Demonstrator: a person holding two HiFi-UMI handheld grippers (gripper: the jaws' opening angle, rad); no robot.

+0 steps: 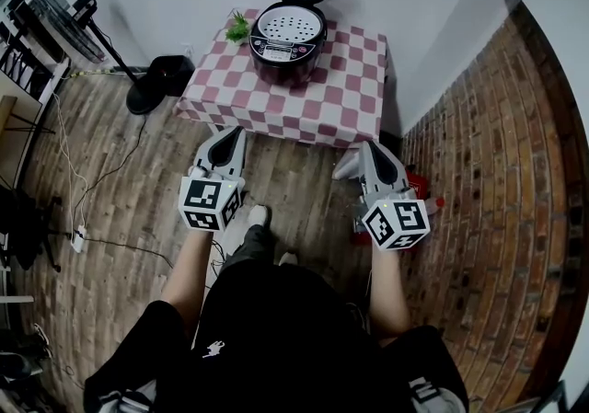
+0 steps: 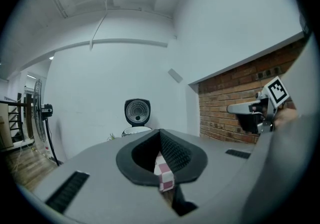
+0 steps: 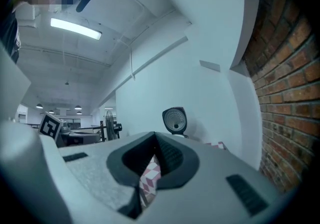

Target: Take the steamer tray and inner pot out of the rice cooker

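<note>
While the person in black clothes is standing short of the table, the left gripper [image 1: 235,132] and the right gripper [image 1: 368,149] are pointing ahead, each clenched tight on nothing. A strip of wood-plank floor [image 1: 120,181] is lying between them and the red-and-white checked table [image 1: 313,98]. A black fan stand [image 1: 152,89] is sitting by its left corner. On it, the dark maroon rice cooker [image 1: 288,43] is gaping open, with the white perforated steamer tray [image 1: 290,27] sitting inside and hiding the inner pot. A small green plant [image 1: 239,28] is standing just left of it.
</note>
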